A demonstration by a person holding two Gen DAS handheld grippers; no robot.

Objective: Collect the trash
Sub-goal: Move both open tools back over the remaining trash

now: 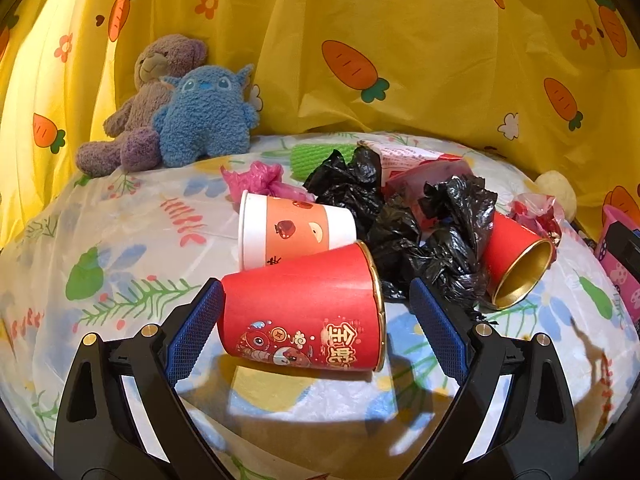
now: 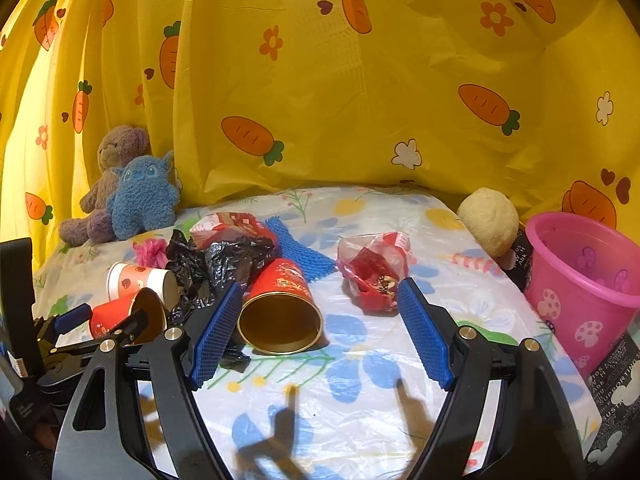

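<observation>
Left gripper [image 1: 316, 330], left wrist view: jaws stand wide and released. A red paper cup [image 1: 304, 312] lies on its side between the pads, base toward the 9 o'clock pad [image 1: 196, 332], gold rim toward the 3 o'clock pad, which stands apart from it. Whether the 9 o'clock pad touches the base cannot be told. At 12 o'clock of this cup lies a white-and-orange paper cup [image 1: 296, 232]; at 1 o'clock, crumpled black plastic bags [image 1: 424, 232]; at 3 o'clock, a second red cup [image 1: 520, 264]. Risk: closing across the cup's length could crush it or squirt it out toward the black bags.

Right gripper [image 2: 318, 328], right wrist view: jaws stand wide and released, gripping nothing. The second red cup [image 2: 280, 308] lies just beside the 9 o'clock pad [image 2: 216, 332], mouth toward the camera; contact cannot be confirmed. A red-and-clear crumpled wrapper [image 2: 376, 272] lies at 1 o'clock between the pads. The pink bucket [image 2: 584, 280], judged the receptacle, stands at 3 o'clock. Risk: the off-centre cup may roll away when the pads close, and the flimsy floral table cover [image 2: 360, 420] may snag.
</observation>
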